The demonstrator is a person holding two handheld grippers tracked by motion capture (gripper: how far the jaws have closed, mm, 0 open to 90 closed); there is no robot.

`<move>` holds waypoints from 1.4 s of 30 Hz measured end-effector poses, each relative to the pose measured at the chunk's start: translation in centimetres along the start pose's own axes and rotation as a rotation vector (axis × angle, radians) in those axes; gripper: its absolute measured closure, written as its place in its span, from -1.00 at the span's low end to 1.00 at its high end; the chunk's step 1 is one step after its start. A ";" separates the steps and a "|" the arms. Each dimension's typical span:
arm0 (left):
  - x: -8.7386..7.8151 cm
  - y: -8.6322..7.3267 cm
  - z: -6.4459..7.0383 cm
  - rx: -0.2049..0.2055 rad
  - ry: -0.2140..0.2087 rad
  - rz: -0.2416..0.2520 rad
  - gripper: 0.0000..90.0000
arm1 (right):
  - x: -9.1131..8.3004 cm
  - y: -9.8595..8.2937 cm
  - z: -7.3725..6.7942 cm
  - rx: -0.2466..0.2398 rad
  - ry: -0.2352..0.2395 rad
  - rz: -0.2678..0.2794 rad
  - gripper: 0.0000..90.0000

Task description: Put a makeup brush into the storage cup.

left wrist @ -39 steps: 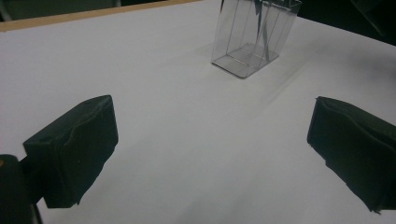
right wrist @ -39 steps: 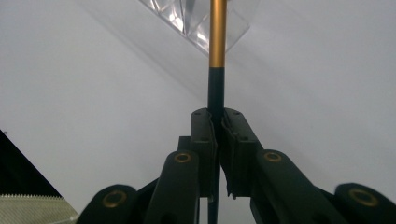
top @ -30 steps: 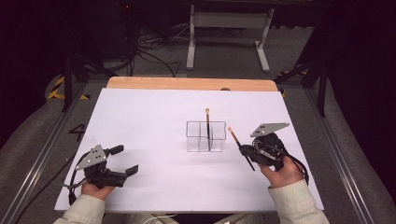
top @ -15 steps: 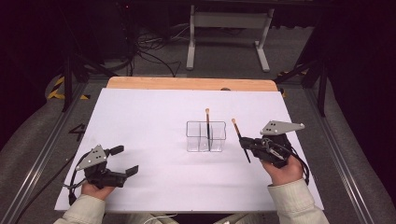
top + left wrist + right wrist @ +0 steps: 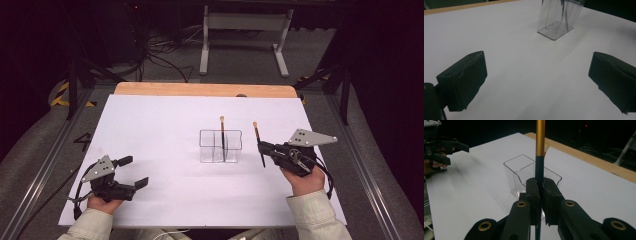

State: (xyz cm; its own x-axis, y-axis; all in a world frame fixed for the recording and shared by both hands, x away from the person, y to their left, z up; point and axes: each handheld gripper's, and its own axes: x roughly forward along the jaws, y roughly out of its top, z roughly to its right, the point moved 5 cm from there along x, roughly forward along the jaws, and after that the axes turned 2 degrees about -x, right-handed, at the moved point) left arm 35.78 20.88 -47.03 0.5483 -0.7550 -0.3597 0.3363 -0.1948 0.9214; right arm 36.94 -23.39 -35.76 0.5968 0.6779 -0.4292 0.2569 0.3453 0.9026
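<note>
Now that the brush [image 5: 258, 144] has been swung upright, clamped in the right hand-held gripper [image 5: 262, 147] just beside the holder [image 5: 220, 146], insertion seems imminent, while the left hand-held gripper [image 5: 136, 171] is kept wide.

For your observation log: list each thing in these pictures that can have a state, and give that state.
Left gripper: open, empty, resting low over the table.
Right gripper: shut on a brush.
Held brush: lifted, beside the holder.
Second brush: standing in the holder.
Clear holder: upright on the white table.
</note>
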 end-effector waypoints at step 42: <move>0.1 -0.2 -0.1 0.018 0.010 -0.006 -0.96 | 3.3 2.4 -0.2 -0.076 0.050 0.207 0.86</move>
State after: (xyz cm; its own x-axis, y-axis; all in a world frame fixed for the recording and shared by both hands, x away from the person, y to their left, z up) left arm 35.90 20.89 -47.27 0.5538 -0.7478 -0.3662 0.3257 -0.2102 0.9218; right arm 39.34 -20.18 -34.97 0.5918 0.7703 -0.2376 0.0733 0.2422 0.9675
